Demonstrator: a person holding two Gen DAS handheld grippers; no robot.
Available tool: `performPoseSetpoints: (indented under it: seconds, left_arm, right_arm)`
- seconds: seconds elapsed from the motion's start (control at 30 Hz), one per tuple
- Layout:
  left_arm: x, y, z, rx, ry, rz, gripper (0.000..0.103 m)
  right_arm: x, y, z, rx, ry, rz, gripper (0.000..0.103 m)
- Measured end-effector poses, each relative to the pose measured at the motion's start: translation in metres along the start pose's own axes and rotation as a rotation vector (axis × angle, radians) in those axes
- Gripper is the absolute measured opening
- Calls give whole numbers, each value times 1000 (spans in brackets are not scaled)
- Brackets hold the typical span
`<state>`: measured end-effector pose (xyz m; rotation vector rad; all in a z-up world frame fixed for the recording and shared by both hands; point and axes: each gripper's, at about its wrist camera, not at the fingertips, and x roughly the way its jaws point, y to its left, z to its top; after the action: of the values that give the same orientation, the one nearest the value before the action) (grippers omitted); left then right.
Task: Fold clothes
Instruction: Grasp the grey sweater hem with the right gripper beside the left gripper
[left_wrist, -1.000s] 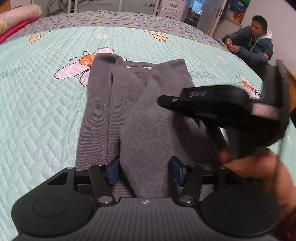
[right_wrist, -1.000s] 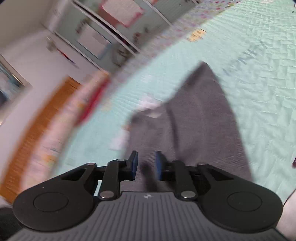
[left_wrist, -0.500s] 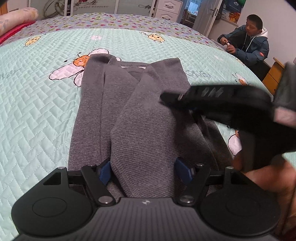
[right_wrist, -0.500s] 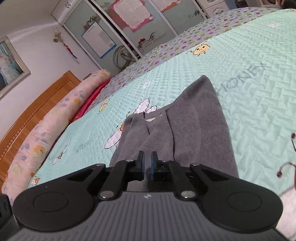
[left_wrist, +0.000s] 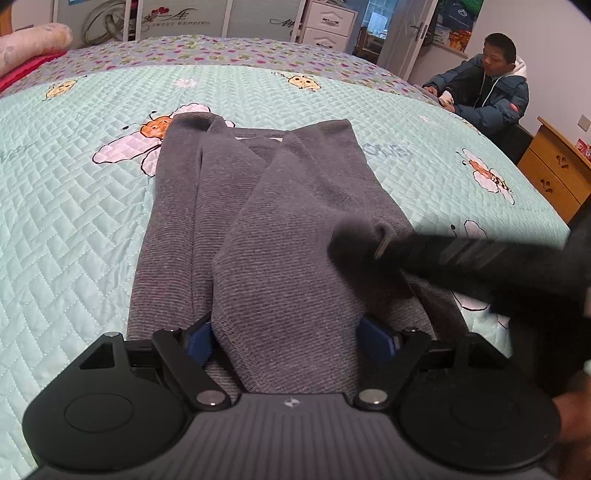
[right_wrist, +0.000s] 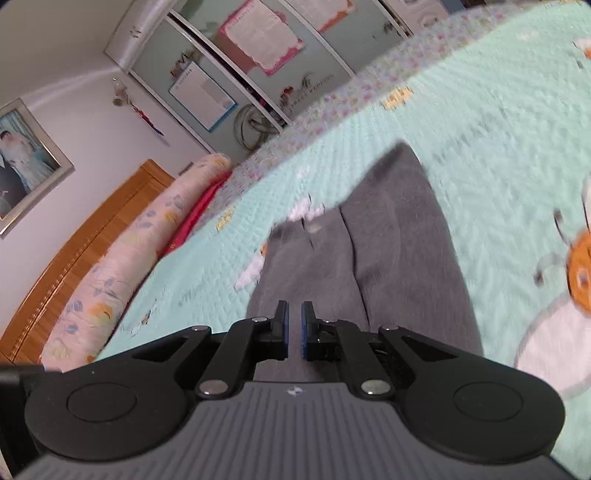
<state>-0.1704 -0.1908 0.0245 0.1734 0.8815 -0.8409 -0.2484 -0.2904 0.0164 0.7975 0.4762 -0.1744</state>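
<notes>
1. Lately the right gripper (right_wrist: 294, 330) has dropped lower over the grey sweater (left_wrist: 280, 229) than half a second ago; its camera is blurred again, so it is moving. In the left view its dark body (left_wrist: 461, 258) now crosses the sweater's right side closer to the cloth.
2. That likely means the side folds are done and the hem end is being taken up for the lengthwise fold.
3. Right gripper: jaws narrow, a slim gap, nothing visibly pinched; the sweater lies just ahead and beneath.
4. Left gripper (left_wrist: 291, 338): jaws wide, the folded hem bunched between the pads and touching them, not yet clamped.
5. The sweater stretches away from both claws across the quilt (left_wrist: 74, 221).
</notes>
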Motion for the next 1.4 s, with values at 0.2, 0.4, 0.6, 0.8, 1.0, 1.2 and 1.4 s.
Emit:
performPoseSetpoints:
  seconds: [0.2,0.4,0.6,0.8,1.0,1.2,1.4]
  left_arm:
    - [0,2,0,-7,-9,-7,84]
    - [-3,7,0,-46,-11,-35,84]
    - [-6,-4,-7,58,-15,2,84]
    - [-24,19,1,-101,-28,-99,78]
    - [-26,35,-2,-159,18,-161,73]
    - [-52,85,28,-330,-158,-202,74]
    - [3,140,62,-475,-128,-142,74]
  right_arm:
    - [1,-13,-7,55,16,9,0]
    - [-28,-1,-13,64,2,52,7]
    - [-45,-12,-24,90,15,76,2]
    - [-46,-29,-27,115,56,92,17]
    - [-48,-40,-23,88,84,73,0]
    - [-64,-68,32,142,-17,98,49]
    - [-17,-121,91,245,14,59,49]
